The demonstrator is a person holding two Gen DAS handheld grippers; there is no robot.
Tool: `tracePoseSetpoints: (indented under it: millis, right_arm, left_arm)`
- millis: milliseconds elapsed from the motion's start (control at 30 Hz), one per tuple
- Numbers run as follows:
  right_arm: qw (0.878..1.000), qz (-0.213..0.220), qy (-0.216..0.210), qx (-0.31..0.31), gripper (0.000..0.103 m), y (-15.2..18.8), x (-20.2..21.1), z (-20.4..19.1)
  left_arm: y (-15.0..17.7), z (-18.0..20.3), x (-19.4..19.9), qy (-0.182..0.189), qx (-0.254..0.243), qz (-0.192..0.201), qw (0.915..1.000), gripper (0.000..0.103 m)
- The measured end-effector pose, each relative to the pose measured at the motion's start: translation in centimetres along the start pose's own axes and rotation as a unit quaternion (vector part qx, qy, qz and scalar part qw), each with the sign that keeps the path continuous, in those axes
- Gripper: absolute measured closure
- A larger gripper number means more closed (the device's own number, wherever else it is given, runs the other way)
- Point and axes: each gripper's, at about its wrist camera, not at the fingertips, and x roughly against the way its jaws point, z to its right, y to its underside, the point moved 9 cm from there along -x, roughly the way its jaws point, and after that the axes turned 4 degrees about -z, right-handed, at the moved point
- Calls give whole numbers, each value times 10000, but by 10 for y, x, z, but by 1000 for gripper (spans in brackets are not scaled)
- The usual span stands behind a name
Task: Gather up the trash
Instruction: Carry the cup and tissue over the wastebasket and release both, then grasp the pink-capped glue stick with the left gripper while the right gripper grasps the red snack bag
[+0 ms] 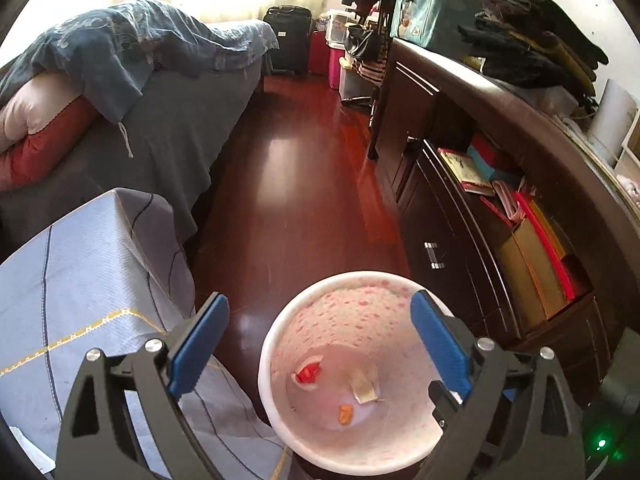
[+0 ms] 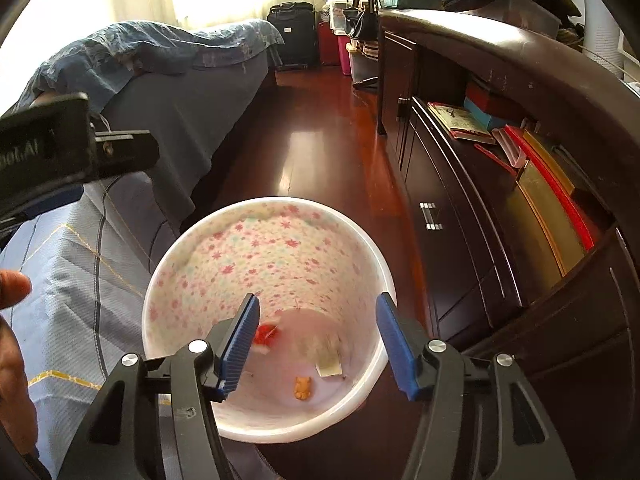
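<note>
A white trash bin (image 1: 280, 332) with a pink flower-print lining stands on the floor; it also shows in the right wrist view (image 2: 160, 280). Inside lie a red-and-white wrapper (image 1: 308, 372) (image 2: 264, 334), a pale paper scrap (image 1: 364, 386) (image 2: 328, 366) and a small orange piece (image 1: 345, 414) (image 2: 303, 387). My left gripper (image 1: 320, 312) is open and empty, above the bin's left rim. My right gripper (image 2: 318, 310) is open and empty, directly over the bin's mouth. The left gripper's body (image 2: 60, 148) shows at the left of the right wrist view.
A table with a blue checked cloth (image 1: 80, 272) (image 2: 68, 280) stands left of the bin. A bed (image 1: 160, 128) lies beyond it. A dark wooden cabinet (image 1: 460, 240) (image 2: 480, 220) with books runs along the right. Red wooden floor (image 1: 288, 168) lies between. Suitcase and boxes stand far back.
</note>
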Motion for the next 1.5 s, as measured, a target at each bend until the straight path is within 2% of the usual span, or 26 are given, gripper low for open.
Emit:
tracePoseSetpoints:
  millis: [267,500,600,700,800,967,1200,1333,1400,1500]
  right_arm:
    - [10000,41,-35,55,38,-1,26,-12]
    - [9989,223,-247,340,29,4,72,-51]
    - [9962,252,-579,601,23,10,93,-88]
    - [9912,317,-836,979,22,18,113,-131]
    - [9831,382,-1149,1374,21,27,133,-178]
    - [9677,487,-1506,1961,20,43,160,-245]
    - [9520,443,-1716,2497,20,68,173,-308]
    - [9456,387,-1762,2706,20,82,176,-335]
    - [9440,350,-1781,2755,20,88,174,-346]
    - [9411,232,-1886,2797,20,96,173,-363]
  left_arm:
    - [-2,-9,36,-29,32,217,9998,10]
    - [4,-64,100,-437,295,513,9973,10]
    - [12,-110,133,-767,513,594,9940,10]
    - [23,-161,159,-1061,734,620,9897,8]
    - [36,-215,179,-1477,824,598,9838,5]
    - [63,-300,195,-1802,1006,429,9775,5]
    - [97,-398,189,-1824,739,-88,9804,5]
    - [107,-433,175,-1832,491,-410,9810,5]
    - [110,-442,168,-1678,318,-480,9841,5]
    - [118,-455,147,-1176,174,-823,9895,6]
